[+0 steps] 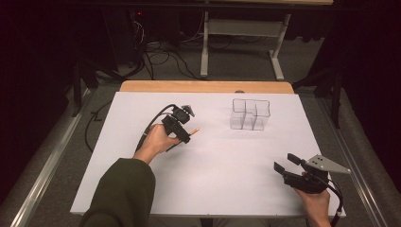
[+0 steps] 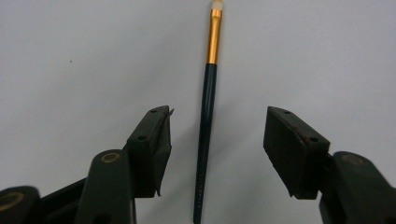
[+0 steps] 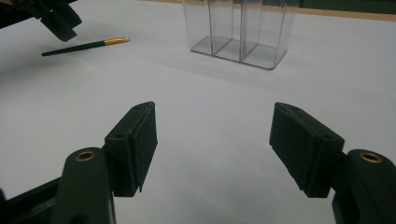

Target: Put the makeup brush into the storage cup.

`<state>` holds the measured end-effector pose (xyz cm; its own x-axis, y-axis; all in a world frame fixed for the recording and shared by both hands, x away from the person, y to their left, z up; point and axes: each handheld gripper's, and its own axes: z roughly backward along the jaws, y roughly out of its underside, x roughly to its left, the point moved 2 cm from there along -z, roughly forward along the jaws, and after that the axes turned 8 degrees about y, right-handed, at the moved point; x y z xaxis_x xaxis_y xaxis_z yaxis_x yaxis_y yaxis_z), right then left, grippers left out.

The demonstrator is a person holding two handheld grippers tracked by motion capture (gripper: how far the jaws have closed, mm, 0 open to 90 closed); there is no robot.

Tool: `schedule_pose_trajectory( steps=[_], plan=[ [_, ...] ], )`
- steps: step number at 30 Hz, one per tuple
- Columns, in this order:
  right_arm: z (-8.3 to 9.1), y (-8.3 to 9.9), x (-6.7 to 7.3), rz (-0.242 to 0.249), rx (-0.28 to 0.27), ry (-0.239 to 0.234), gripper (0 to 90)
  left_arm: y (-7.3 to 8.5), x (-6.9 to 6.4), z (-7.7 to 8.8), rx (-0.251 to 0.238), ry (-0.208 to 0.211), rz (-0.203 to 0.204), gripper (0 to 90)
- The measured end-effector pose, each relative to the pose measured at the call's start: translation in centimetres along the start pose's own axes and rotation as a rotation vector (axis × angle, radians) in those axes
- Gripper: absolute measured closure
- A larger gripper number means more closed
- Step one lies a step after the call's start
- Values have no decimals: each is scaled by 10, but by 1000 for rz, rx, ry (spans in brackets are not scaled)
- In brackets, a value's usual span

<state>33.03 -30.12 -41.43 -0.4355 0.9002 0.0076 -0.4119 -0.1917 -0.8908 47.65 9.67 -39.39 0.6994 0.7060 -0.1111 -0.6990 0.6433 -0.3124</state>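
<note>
A: High view: looking down on a white table [image 1: 208, 179], left gripper [image 1: 185, 134] hovering low over a thin brush [image 1: 194, 130], right gripper [image 1: 286, 162] resting near the table's right front corner, well apart from a clear divided holder [image 1: 249, 115] standing at the far middle.

B: Gripping anything yet?

A: Not gripping. Left gripper view: jaws standing wide apart, brush [image 2: 206, 121] lying flat on the table between them, touching neither pad. Dark handle running up the middle, gold band and pale tip [image 2: 216, 5] pointing away.

B: Doing the pickup well, then?

A: Probably lowering straight down, keeping the handle centred between the pads, closing on the dark handle rather than the gold band. Closing slowly, since such a thin round handle is likely rolling aside or slipping out. Pads reaching almost to the table before squeezing.

B: And the right gripper?

A: Right gripper view: jaws spread open, nothing between them, only bare table. Brush [image 3: 85, 45] lying far off to the left, holder [image 3: 238, 30] ahead.

B: Anything hard making out?

A: Brush tip cut off at the top edge of the left gripper view, handle end cut off at the bottom. From above, most of the brush hiding under the left gripper. Holder's top cropped in the right gripper view; clear walls making compartments hard counting.
</note>
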Motion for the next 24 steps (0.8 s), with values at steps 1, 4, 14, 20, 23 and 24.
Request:
schedule_pose_trajectory(
  steps=[1,4,14,20,23,24],
  plan=[
    [0,0,0,0,1,-1,341,0,0,-1,7,-1,0,433],
    [0,0,0,4,0,-2,342,-1,2,-4,19,-3,2,455],
    [0,0,0,5,3,-5,346,-1,7,-10,31,-5,30,517],
    [-1,0,0,5,12,-11,346,-1,9,-15,50,2,32,542],
    [-1,0,0,8,13,-13,346,-1,9,-16,58,10,34,559],
    [-1,0,0,7,14,-14,346,-1,9,-16,58,11,35,566]
  ],
)
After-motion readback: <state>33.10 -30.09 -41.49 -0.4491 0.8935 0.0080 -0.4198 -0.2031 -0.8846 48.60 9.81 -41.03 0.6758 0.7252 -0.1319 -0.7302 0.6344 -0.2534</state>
